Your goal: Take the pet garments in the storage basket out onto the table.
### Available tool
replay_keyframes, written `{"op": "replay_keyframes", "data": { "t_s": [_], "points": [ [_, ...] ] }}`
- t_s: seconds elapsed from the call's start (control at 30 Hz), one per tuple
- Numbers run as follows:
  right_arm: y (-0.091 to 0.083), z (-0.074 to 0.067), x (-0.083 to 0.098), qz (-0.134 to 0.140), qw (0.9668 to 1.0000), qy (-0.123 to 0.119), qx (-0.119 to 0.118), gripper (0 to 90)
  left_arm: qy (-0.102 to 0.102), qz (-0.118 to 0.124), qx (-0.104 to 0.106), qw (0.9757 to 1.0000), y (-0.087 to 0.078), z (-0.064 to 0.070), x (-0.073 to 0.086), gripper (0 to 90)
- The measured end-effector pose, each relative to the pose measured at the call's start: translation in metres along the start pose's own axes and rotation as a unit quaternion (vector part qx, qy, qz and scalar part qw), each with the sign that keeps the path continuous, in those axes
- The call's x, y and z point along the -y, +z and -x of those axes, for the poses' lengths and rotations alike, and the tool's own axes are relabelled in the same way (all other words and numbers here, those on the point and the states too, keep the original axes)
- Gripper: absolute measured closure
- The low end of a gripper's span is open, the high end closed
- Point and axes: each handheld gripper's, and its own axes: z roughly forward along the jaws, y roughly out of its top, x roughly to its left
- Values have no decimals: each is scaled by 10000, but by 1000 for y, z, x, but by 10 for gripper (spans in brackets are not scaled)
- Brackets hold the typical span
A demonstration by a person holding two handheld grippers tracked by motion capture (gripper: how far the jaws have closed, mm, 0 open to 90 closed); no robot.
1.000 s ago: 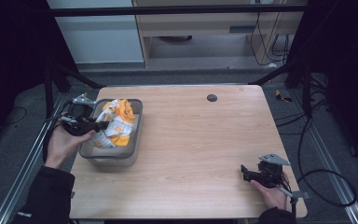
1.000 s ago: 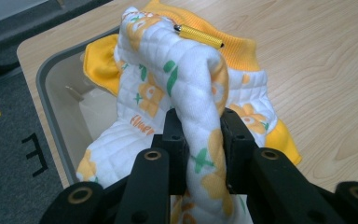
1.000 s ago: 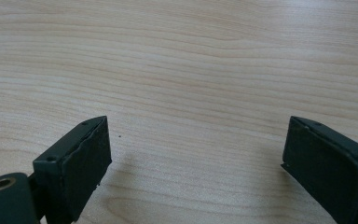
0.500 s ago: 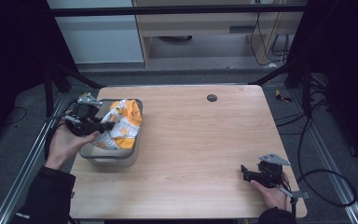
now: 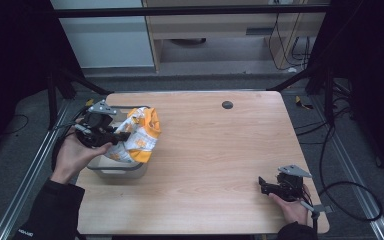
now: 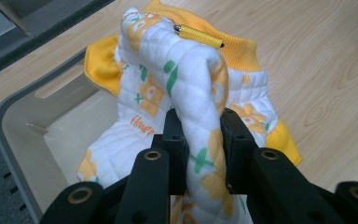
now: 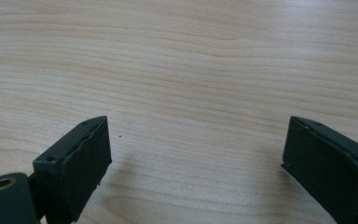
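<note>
Wide wooden table [image 5: 215,165], mostly bare, stretching from the near edge to the far one. At its left end, a grey bin [image 5: 116,170], open-topped, sitting against the table's left edge. Half out of that bin, a quilted white-and-orange garment [image 5: 137,134], lifted and draped over the bin's right rim toward the open tabletop. Seen from the left gripper view, a thick fold of garment [image 6: 200,107] rising straight up between the jaws, orange collar on the far side, a small yellow zipper pull [image 6: 198,36] perched on top. Left gripper [image 5: 111,136] clamped tight on that fold, directly at the garment's left, hand low beside the bin. Bare table lying to the gripper's right, so probably a carry rightward, clear of the rim, with the hanging tail likely to drag on the bin wall. Right gripper [image 5: 266,186] well apart at the near right corner, resting low on the wood, jaws spread wide over nothing, far from the garment.
</note>
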Motion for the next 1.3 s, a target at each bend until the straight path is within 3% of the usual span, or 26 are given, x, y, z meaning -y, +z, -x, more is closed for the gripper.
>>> {"op": "replay_keyframes", "data": {
  "t_s": [0.23, 0.67, 1.3],
  "points": [
    [0, 0, 0, 18, 10000, 18, 11, 82, 84, 9, 124, 9999, 2, 9, -4, 751],
    [-1, 0, 0, 55, 10000, -12, 14, 86, 458, 33, 330, 9984, 5, 35, -15, 751],
    [-3, -1, 0, 228, 9997, -24, 50, 95, 986, -228, 705, 9924, 39, 71, -27, 750]
  ]
}}
